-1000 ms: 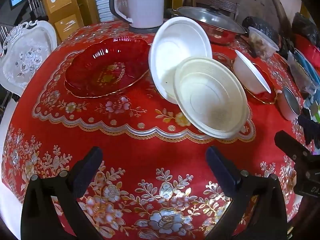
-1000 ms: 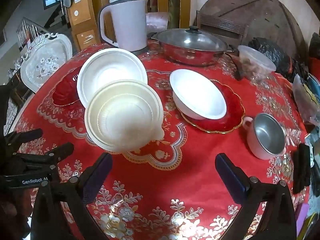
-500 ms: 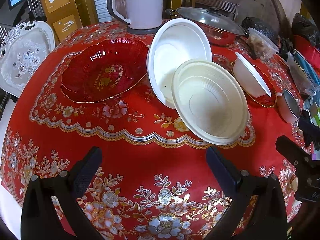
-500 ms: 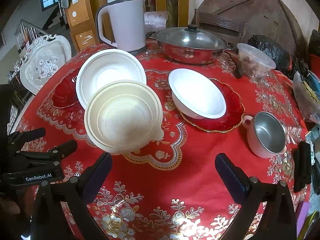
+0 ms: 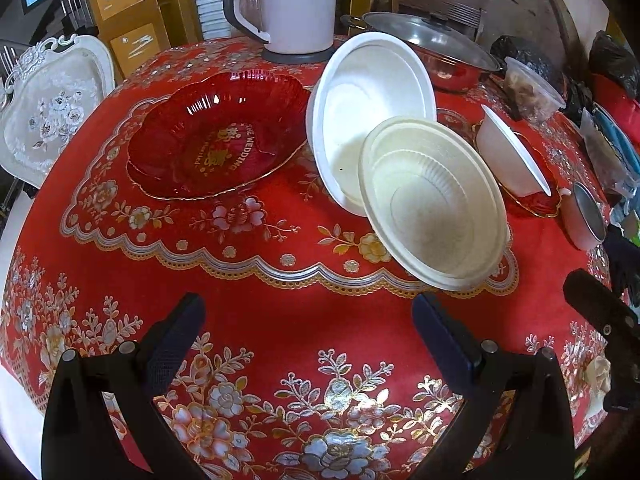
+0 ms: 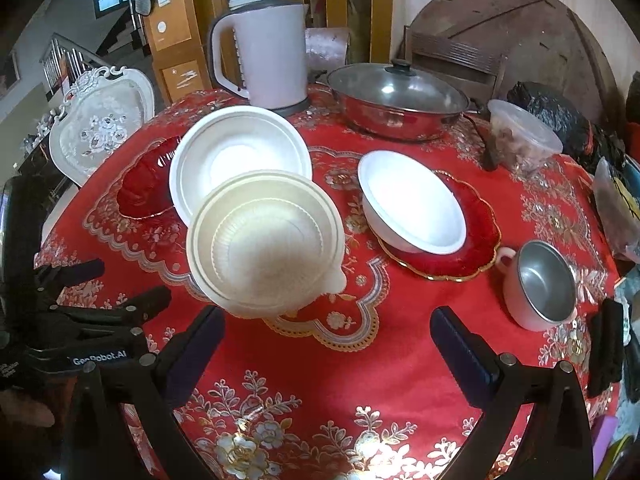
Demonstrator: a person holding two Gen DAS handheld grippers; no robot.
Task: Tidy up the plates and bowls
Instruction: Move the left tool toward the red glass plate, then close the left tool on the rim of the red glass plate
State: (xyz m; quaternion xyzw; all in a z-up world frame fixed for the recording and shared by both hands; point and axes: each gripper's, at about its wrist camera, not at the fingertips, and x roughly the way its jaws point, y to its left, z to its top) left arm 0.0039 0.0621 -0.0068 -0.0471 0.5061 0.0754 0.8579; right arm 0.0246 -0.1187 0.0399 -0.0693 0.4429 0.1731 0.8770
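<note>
Both grippers have crept slightly nearer, left gripper (image 5: 308, 320) and right gripper (image 6: 328, 330) with fingers apart and empty, while cream bowl (image 6: 266, 242) still leans on white bowl (image 6: 240, 156) mid-table, ungrasped.

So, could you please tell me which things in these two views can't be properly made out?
- Round cream ribbed plastic bowl hides part of the larger white foam bowl behind it, right wrist view.
- The white foam bowl covers much of the red glass scalloped plate, right wrist view.
- Food in the clear plastic lidded tub: too small, left wrist view.
- White kettle: top cut off, left wrist view.
</note>
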